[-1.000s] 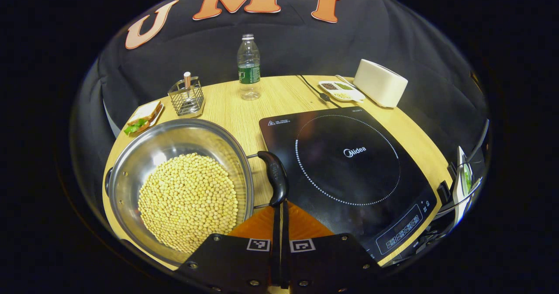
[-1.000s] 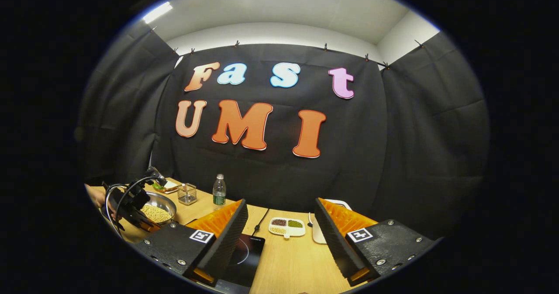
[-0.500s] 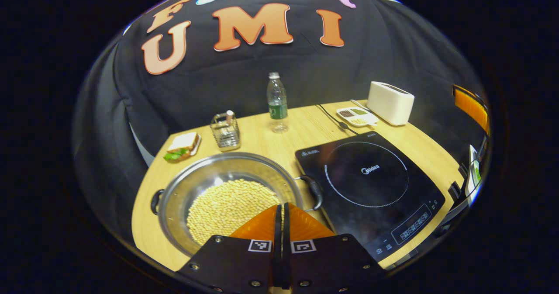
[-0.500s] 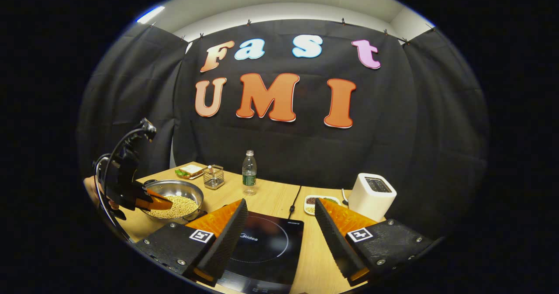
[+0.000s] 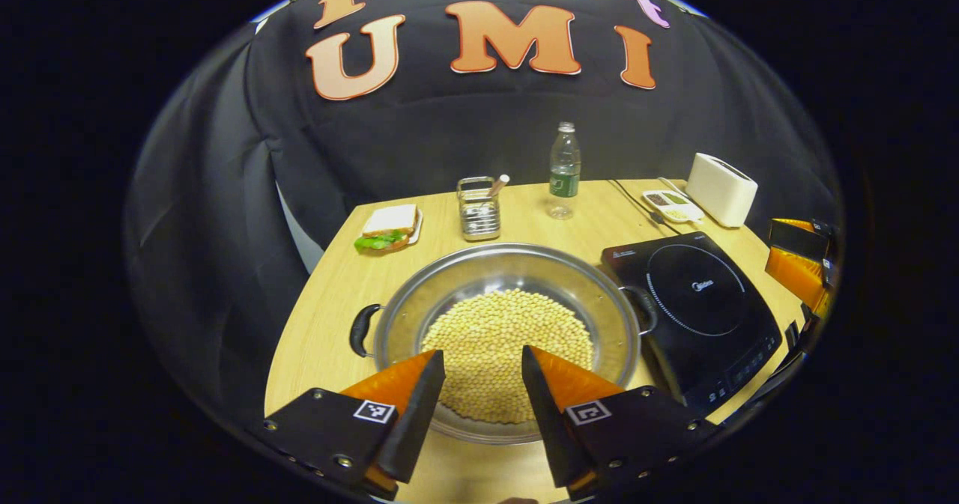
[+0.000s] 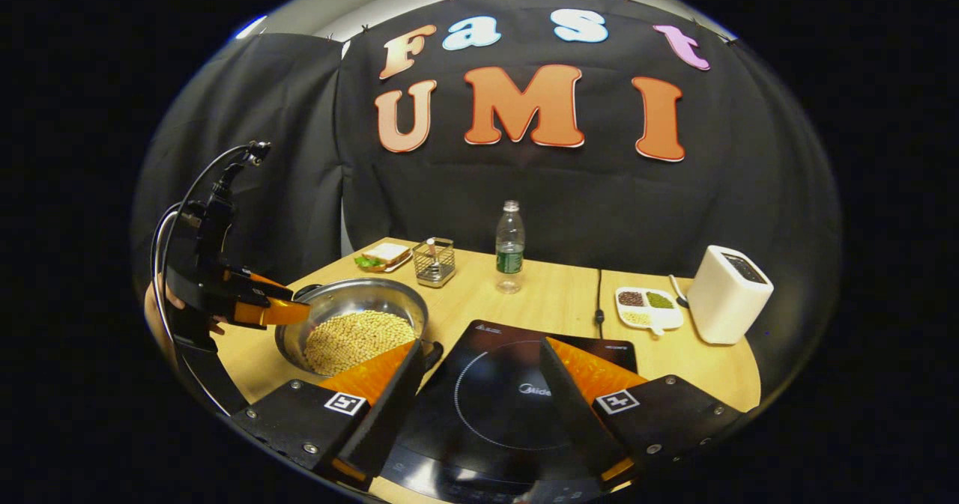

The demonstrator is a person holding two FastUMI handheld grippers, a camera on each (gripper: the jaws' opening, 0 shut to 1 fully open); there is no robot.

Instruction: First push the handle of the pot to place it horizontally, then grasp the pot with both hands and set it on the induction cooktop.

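1. Pot [image 5: 509,332] w/ beans sits on the wood surface [image 5: 330,324], just beside the induction cooktop [image 5: 700,302], not on it. Its two side handles lie roughly level, left handle [image 5: 361,329] and right handle [image 5: 646,308] at opposite sides, so the push step looks done (judgement).
2. Step in hand, as I read it: two-handed grasp. Left gripper [image 5: 483,392] hovers at the pot's near rim, fingers wide apart, holding nothing, touching nothing I can see.
3. Right gripper [image 6: 479,384] hangs over the cooktop [image 6: 517,384], fingers also wide apart, empty; pot [image 6: 352,324] is off to its left.
4. To do it well: left gripper should shift out to the left handle, right gripper to the right handle (the one nearest the cooktop), each closing squarely across the handle bar.
5. Lift both ends together and level; beans are loose, a tilt would spill them.
6. Travel is short: clear the cooktop edge, centre on the ring, lower flat.
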